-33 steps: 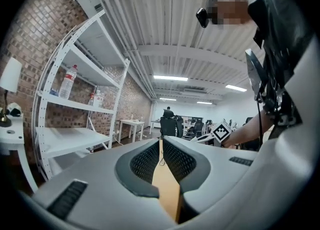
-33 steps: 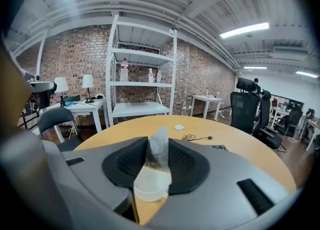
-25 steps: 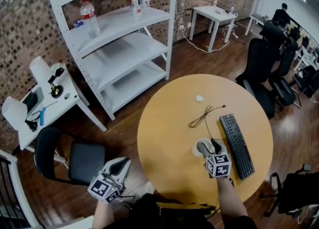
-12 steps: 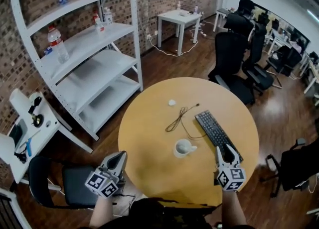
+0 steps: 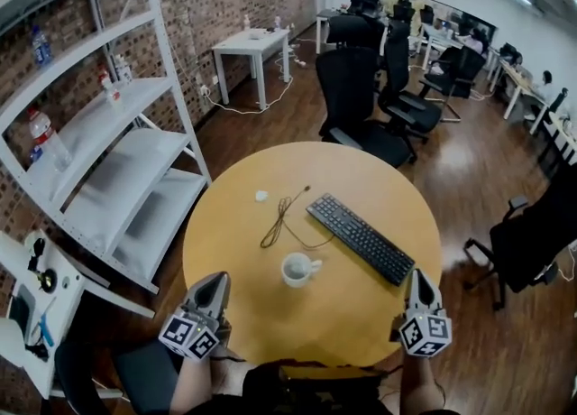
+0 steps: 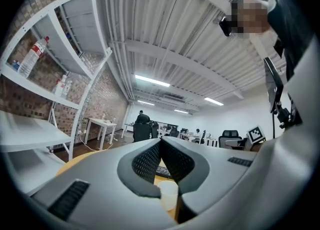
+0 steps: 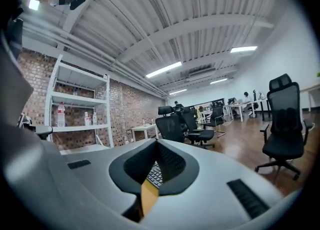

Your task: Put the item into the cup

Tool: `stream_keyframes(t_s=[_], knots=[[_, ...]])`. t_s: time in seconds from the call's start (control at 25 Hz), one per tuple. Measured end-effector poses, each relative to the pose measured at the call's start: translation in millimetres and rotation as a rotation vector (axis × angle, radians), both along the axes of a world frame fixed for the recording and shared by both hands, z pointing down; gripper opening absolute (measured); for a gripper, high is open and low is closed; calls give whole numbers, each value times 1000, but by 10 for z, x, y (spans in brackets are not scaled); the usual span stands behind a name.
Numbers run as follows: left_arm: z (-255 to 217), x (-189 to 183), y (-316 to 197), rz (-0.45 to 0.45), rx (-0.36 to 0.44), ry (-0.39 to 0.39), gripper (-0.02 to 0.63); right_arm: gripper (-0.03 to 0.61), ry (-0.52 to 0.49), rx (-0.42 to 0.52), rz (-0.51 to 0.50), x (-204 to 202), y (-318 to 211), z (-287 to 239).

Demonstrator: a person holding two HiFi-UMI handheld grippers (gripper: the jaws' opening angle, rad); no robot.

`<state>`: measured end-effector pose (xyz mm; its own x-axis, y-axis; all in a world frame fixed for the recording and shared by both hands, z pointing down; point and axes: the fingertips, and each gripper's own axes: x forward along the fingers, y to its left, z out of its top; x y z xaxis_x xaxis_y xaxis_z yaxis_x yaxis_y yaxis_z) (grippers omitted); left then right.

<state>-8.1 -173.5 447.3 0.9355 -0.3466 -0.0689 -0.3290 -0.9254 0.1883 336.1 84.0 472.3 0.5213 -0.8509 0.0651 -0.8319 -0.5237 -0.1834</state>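
A white cup [image 5: 297, 269] with a handle stands on the round yellow table [image 5: 361, 179], near its middle front. I cannot see what is inside it. A small white item [image 5: 261, 195] lies further back on the left, beside a thin dark cable [image 5: 280, 217]. My left gripper [image 5: 219, 279] is shut and empty at the table's near left edge; in its own view the left gripper [image 6: 160, 142] shows the cup [image 6: 168, 194] just below its tips. My right gripper [image 5: 417, 274] is shut and empty off the near right edge, and the right gripper [image 7: 156, 144] points over the keyboard [image 7: 155, 174].
A black keyboard [image 5: 359, 238] lies diagonally right of the cup. A white shelf unit [image 5: 108, 161] with bottles stands to the left. Black office chairs [image 5: 361, 70] stand behind the table, another chair [image 5: 532, 233] to the right, and a white side desk [image 5: 27, 296] at the near left.
My right gripper has left the spot over the cup, drawn back to the near right edge and closed. The head view has swung to the right. The left gripper stays put.
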Motion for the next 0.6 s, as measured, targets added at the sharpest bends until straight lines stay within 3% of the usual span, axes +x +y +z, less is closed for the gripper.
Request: stream_keyframes(t_s=[0.2,0.6], knots=[[-34,38,38,2,11,22,11,9,14,49,-23,-48,29,-148],[18,-291,-5,-99,-39,25,11,9,-21,2,-62,-36,-186,16]])
